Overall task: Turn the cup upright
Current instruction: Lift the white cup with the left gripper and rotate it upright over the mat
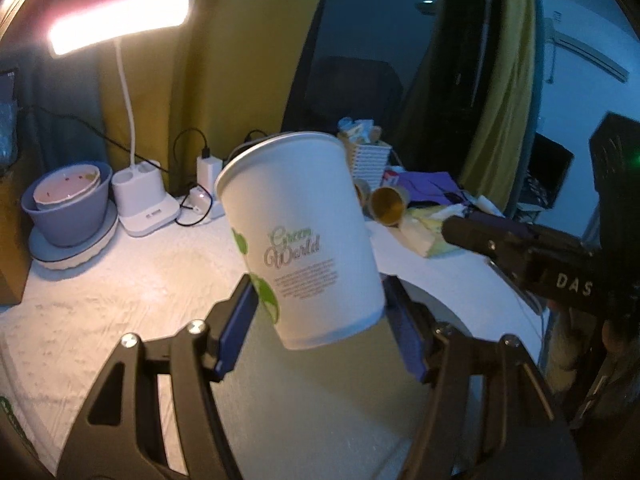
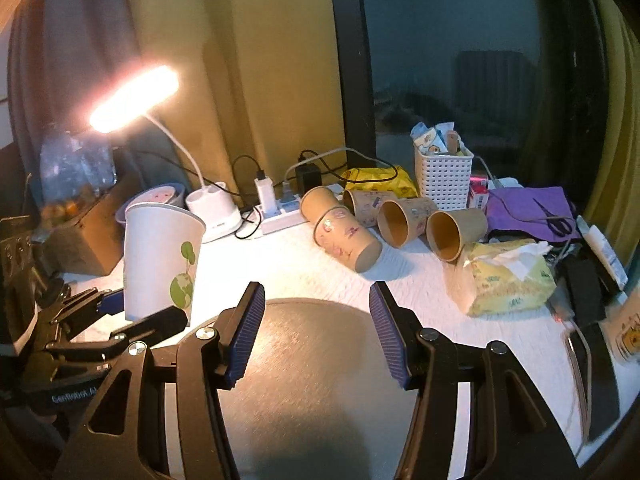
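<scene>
left gripper pinches the white paper cup low on its body, one blue pad on each side. the cup sits centre frame in the left wrist view, mouth up, tilted a little with the rim leaning to the upper left. it carries green "green world" print and leaf marks. its base hangs just above the round grey mat; whether it touches the mat cannot be told.

in the right wrist view the same cup appears at middle left, close to upright, held in the left gripper beside the mat's left edge.

right gripper is spread wide over the mat, lower centre of frame, nothing between its fingers. in the left view it shows only as a black finger at the right edge, marked "das".

behind, on the white tabletop: four brown paper cups lying on their sides at centre right, a white lattice basket behind them, a yellow tissue pack to the right. lit desk lamp at upper left, white power strip beside its base. blue bowl at middle left of the left view.
</scene>
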### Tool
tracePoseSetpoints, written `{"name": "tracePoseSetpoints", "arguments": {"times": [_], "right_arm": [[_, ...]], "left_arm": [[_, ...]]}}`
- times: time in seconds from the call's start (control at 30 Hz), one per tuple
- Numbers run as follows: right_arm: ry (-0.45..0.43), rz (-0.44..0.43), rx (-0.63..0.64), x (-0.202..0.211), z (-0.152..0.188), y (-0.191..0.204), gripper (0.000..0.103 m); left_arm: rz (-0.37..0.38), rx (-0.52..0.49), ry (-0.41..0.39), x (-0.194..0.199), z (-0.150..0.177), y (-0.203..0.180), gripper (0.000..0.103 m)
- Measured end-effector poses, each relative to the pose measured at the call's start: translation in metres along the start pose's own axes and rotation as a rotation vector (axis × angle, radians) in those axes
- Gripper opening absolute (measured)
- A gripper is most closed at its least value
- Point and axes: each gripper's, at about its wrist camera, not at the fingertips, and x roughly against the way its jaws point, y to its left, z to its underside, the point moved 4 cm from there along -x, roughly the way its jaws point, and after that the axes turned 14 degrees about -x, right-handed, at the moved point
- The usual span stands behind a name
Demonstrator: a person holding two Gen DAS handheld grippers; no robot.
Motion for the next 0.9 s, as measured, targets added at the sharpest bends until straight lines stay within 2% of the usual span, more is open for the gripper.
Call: {"name": "tracePoseSetpoints", "arguments": {"times": [0.43,0.53,0.57,0.6,0.77,0.83,0.9], "right_arm": [[-0.084,-0.033,-0.04,0.072,0.025,0.02,0.057],[-0.077,-0.076,-0.053,0.083,0.035,0.025,0.06],[-0.07,-0.103,-0.059,0.087,0.039,0.028,0.072],[-0.068,-0.12,-0.062,0.09,0.042,0.03,0.075],[-0.032,-0.216,-0.078,0.102,0.057,0.04,0.075],[0.012,-0.28,-0.096,0.1,0.065,0.043,0.075],[0.037,-0.299,-0.096,0.098,0.072,0.046,0.075]], "left_arm": [[-0.008,-0.129,-0.09,0.053,0.05,-0.04,0.065],[-0.01,-0.159,-0.099,0.058,0.063,-0.05,0.065],[-0.01,-0.165,-0.102,0.06,0.067,-0.052,0.065],[-0.009,-0.174,-0.107,0.062,0.071,-0.054,0.065],[-0.038,-0.229,-0.161,0.075,0.08,-0.065,0.065],[-0.035,-0.246,-0.184,0.083,0.083,-0.073,0.065],[-0.038,-0.275,-0.197,0.086,0.086,-0.081,0.065]]}}
